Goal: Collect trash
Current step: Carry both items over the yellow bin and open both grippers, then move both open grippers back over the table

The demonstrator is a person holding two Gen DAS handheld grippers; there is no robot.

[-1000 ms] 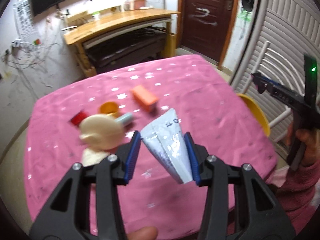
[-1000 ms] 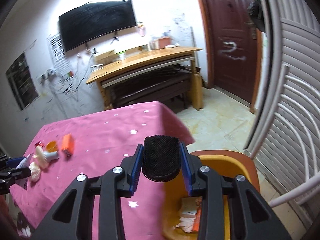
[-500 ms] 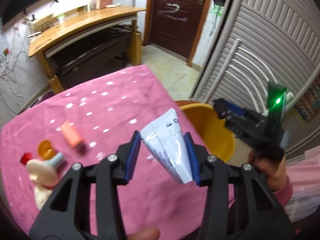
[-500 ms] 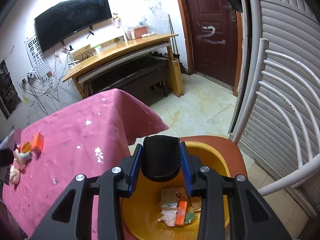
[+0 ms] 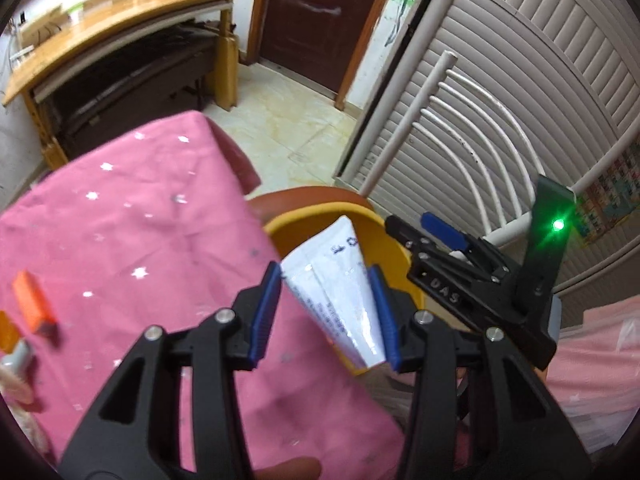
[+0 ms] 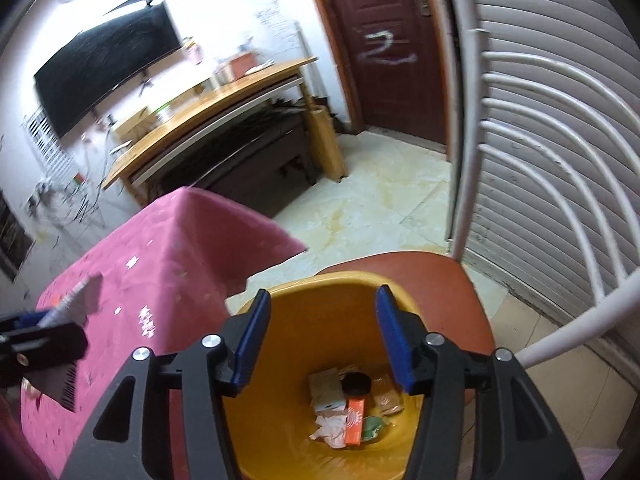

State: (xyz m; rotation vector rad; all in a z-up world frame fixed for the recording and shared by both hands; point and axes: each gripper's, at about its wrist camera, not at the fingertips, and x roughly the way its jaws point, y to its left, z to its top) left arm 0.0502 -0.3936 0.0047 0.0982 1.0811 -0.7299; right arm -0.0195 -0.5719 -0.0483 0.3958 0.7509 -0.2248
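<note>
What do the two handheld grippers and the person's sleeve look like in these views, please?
Both the left gripper and right gripper have black plastic frames with silver bolts and blue ribbed jaws. The right one carries a green light and embossed lettering. The sleeve is pink.

Each hand-held gripper is black plastic with silver screws and blue finger pads: left hand-held gripper, right hand-held gripper. On the right one, seen from the left wrist at 3 o'clock, a green light glows and white letters are stamped. A pink sleeve shows there too.
</note>
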